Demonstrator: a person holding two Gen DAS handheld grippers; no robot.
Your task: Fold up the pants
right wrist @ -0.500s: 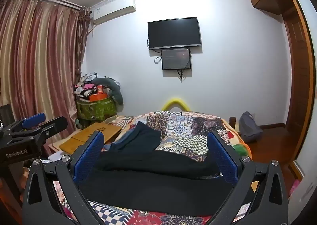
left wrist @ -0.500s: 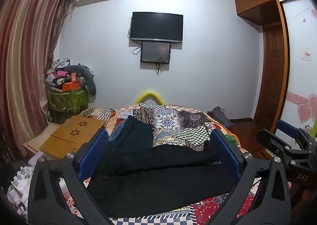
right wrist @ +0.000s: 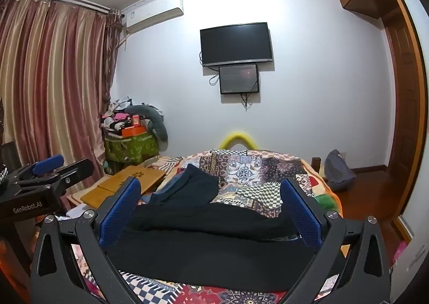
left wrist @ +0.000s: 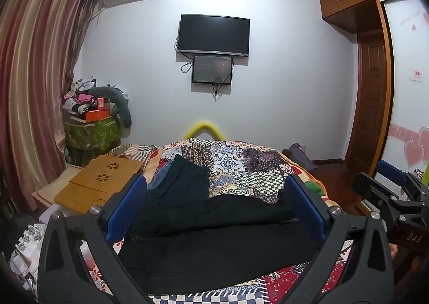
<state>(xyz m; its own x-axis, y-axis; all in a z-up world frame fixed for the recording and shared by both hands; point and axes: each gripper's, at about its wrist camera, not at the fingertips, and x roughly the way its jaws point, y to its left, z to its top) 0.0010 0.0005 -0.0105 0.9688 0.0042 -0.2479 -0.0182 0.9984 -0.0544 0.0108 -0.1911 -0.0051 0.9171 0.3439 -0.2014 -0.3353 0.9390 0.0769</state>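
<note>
A pair of black pants (left wrist: 214,250) lies spread crosswise on the patchwork quilt (left wrist: 257,167), near the front edge of the bed. In the right wrist view the pants (right wrist: 209,250) fill the same low middle area. My left gripper (left wrist: 214,183) hovers in front of and above them, open wide, with nothing between its blue pads. My right gripper (right wrist: 211,186) is open just as wide and touches nothing. Each gripper shows at the edge of the other's view: the right gripper (left wrist: 388,186) on the right, the left gripper (right wrist: 53,170) on the left.
A dark navy garment (left wrist: 185,183) lies on the quilt behind the pants. A wooden lap desk (left wrist: 99,183) sits at the bed's left side, before a green box (left wrist: 91,132) piled with clutter. A grey bag (right wrist: 337,172) stands on the floor at right.
</note>
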